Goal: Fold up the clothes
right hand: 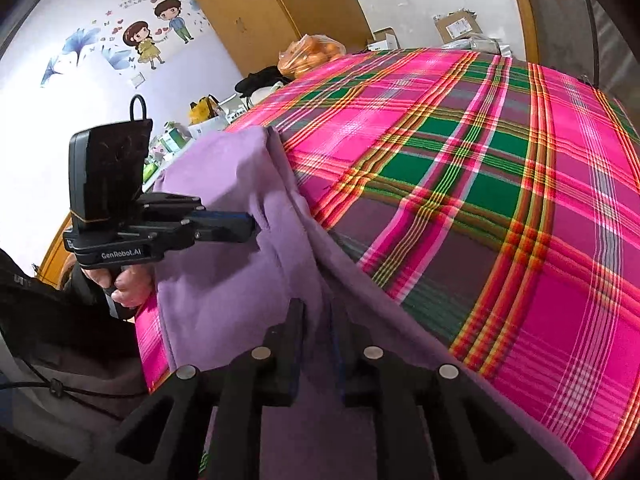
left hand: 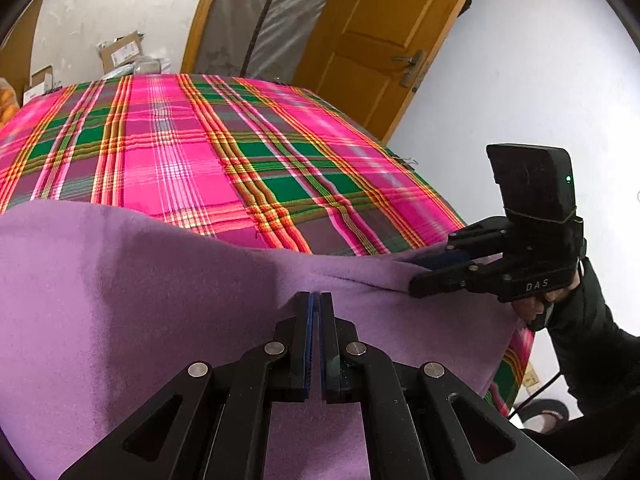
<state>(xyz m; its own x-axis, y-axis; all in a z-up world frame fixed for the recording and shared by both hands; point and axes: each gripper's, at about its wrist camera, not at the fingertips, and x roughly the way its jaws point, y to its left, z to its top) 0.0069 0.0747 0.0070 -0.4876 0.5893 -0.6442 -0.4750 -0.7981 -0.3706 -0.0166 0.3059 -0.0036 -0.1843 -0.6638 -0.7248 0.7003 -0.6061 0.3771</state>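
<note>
Purple garment (left hand: 140, 280) pinched by left gripper (left hand: 316, 300); right gripper (right hand: 320, 320) slightly parted around a fold; cartoon wall sticker (right hand: 154, 32) appears only in the right-wrist view.

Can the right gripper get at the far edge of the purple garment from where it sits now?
Probably yes. The right gripper sits at the purple garment's near edge, jaws parted around a fold. Beyond it is bare plaid cloth; the left gripper is off to the side.

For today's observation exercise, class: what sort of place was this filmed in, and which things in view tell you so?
Most likely a room in a home. A plaid cloth covers the work surface, a wooden door stands behind, cartoon wall stickers decorate the wall, and a bag of oranges sits nearby.
</note>
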